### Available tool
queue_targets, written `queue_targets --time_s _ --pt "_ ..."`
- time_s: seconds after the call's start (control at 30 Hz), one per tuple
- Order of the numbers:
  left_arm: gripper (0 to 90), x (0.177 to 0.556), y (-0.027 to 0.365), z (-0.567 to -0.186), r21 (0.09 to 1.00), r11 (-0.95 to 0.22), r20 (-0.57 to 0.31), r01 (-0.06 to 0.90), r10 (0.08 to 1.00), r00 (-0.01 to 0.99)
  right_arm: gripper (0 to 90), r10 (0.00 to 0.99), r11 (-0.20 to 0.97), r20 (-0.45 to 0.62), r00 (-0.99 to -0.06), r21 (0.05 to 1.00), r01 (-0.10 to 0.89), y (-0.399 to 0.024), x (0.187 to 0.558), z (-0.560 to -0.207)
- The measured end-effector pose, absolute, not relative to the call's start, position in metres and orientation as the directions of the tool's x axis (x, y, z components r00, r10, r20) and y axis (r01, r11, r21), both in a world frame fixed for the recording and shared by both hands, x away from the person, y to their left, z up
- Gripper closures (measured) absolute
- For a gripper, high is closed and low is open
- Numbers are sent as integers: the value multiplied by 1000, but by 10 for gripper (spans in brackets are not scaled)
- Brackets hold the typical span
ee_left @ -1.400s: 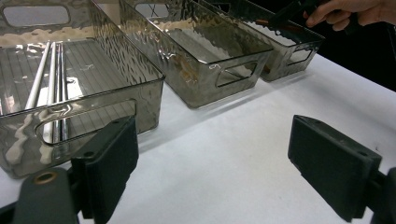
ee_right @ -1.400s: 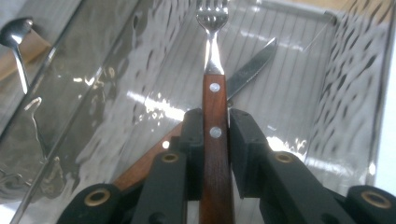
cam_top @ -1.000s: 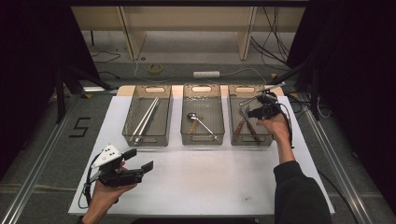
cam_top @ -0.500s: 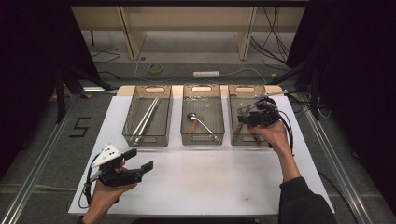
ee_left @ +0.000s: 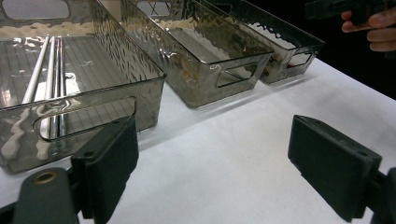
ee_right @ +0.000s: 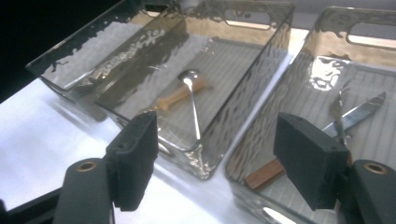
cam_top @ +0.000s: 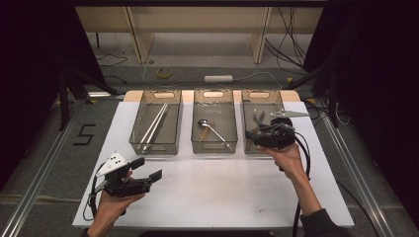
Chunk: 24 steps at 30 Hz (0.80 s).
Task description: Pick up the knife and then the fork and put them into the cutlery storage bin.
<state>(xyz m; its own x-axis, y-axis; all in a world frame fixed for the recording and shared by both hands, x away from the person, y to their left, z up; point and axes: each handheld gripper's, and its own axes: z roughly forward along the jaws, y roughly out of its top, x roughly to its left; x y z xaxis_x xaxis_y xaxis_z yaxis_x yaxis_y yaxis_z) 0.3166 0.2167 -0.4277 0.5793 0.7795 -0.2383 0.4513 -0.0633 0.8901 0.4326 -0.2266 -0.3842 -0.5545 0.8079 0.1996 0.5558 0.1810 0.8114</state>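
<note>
Three smoky clear bins stand in a row on a white mat (cam_top: 212,192). The left bin (cam_top: 155,148) holds long pale rods (cam_top: 156,123). In the middle bin (cam_top: 213,149) lie a metal spoon (ee_right: 192,100) and a wooden-handled piece (ee_right: 175,99). The right bin (cam_top: 247,106) holds a knife (ee_right: 359,112) and a fork (ee_right: 337,109). My right gripper (cam_top: 250,138) hovers at that bin's near end; its jaws have just been opening, with nothing between them. My left gripper (cam_top: 146,168) rests open over the mat, in front of the left bin.
The mat's near half lies between the two hands. A cable trails from each gripper toward the table's front edge. Behind the bins are the table's back edge, a wooden frame and loose cables on the floor.
The right gripper has drawn back from over the right bin toward its near end and slightly left, jaws spread wider. The left gripper has stayed put.
</note>
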Motion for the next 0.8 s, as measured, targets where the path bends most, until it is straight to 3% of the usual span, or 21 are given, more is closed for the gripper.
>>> queue_targets --time_s 0.8 --pt "159 317 215 -427 889 -64 -240 453 778 581 260 754 188 203 -625 845 501 -221 393 -396"
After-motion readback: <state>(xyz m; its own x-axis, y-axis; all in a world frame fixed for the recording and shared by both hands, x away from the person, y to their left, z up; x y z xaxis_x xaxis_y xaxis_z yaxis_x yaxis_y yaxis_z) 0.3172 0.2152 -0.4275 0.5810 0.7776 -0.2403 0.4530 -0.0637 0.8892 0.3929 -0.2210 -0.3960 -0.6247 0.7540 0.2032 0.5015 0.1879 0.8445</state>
